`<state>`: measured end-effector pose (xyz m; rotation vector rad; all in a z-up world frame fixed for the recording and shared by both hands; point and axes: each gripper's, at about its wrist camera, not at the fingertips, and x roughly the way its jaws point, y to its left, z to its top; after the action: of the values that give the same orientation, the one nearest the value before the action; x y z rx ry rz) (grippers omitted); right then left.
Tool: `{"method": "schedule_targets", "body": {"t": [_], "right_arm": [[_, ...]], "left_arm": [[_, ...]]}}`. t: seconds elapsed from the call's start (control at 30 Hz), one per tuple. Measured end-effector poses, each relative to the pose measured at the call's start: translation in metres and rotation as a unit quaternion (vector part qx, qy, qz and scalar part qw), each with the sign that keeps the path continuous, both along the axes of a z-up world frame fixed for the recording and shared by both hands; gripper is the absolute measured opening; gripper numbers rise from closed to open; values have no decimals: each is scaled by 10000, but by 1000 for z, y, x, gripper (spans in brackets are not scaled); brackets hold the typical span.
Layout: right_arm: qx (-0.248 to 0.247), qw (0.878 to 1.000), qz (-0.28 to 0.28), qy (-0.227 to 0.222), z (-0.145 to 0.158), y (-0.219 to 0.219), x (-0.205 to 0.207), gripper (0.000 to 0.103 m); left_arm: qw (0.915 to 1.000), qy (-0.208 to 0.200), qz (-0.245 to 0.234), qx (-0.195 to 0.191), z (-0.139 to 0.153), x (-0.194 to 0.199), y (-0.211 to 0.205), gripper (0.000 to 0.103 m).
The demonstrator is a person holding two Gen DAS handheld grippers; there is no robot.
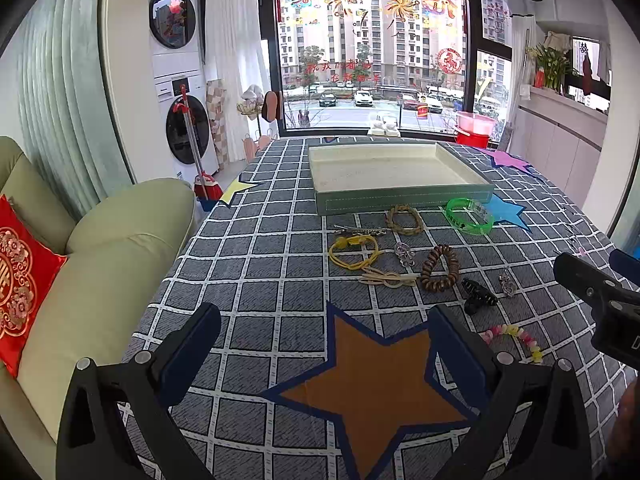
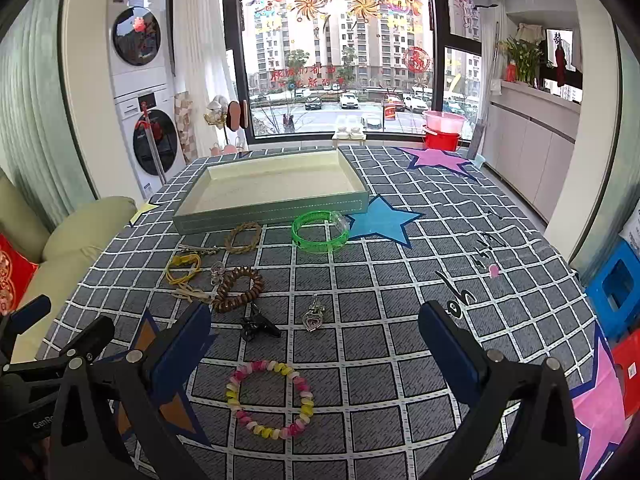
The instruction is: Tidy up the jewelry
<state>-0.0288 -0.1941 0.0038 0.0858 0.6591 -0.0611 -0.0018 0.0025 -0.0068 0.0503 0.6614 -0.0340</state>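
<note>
Pretty bright room: a big window (image 1: 372, 48) with red festive decals fills the top center, tower blocks outside. Stacked washer and dryer (image 1: 180, 92) upper left, pale green sofa (image 1: 100, 248) with a red cushion (image 1: 20, 288) lower left, white cabinets (image 2: 532, 160) right.

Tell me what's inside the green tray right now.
The green tray shows only bare cream lining; no jewelry lies in it. Its near wall hides a thin strip of the floor along that edge.
</note>
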Motion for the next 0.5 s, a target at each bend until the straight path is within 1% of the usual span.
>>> {"method": "schedule_targets", "body": {"t": [0.33,0.43,0.5], "right_arm": [[77,9999,29,83,-5,-2,2,103],[156,9997,68,188,-9,-4,5,103],[212,9991,114,337,-13,-6,10,103]], "left_arm": [[10000,36,-9,-2,-3,1,-1,103],[10000,88,-32,-2,-5,4,0,103],[9998,176,-71,-12,-7,9,2,103]]}}
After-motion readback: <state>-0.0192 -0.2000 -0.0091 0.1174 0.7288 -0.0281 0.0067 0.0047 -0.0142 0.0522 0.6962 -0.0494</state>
